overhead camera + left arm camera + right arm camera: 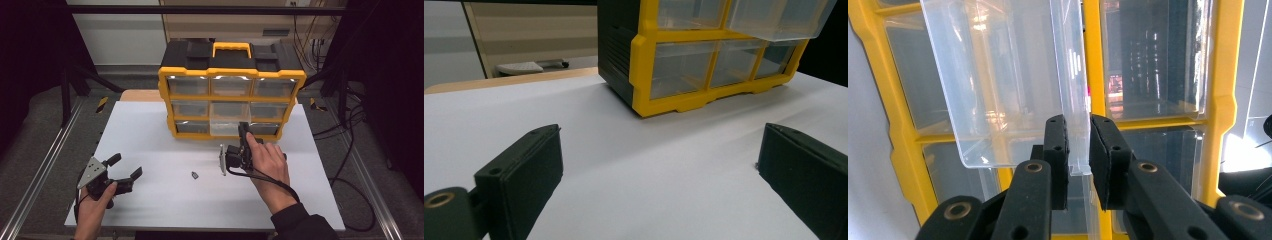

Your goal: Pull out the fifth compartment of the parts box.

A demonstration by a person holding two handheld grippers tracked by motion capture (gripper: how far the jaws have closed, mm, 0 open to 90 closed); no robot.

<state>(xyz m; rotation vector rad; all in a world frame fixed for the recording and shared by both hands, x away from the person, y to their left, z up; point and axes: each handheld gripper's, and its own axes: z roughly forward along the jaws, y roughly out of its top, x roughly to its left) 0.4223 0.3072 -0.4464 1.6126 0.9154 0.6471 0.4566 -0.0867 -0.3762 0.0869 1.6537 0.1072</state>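
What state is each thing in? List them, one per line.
Middle drawer: pulled partway out of the organizer, empty as far as visible.
Organizer: upright on the table, other drawers in.
Right gripper: shut on the middle drawer's wall.
Left gripper: open, holding nothing.
Small dark piece: lying loose on the table.

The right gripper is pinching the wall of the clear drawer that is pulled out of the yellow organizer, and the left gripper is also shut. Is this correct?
Not quite: the left gripper is open, its jaws wide apart in the left gripper view. The right gripper does pinch the clear drawer of the yellow organizer.
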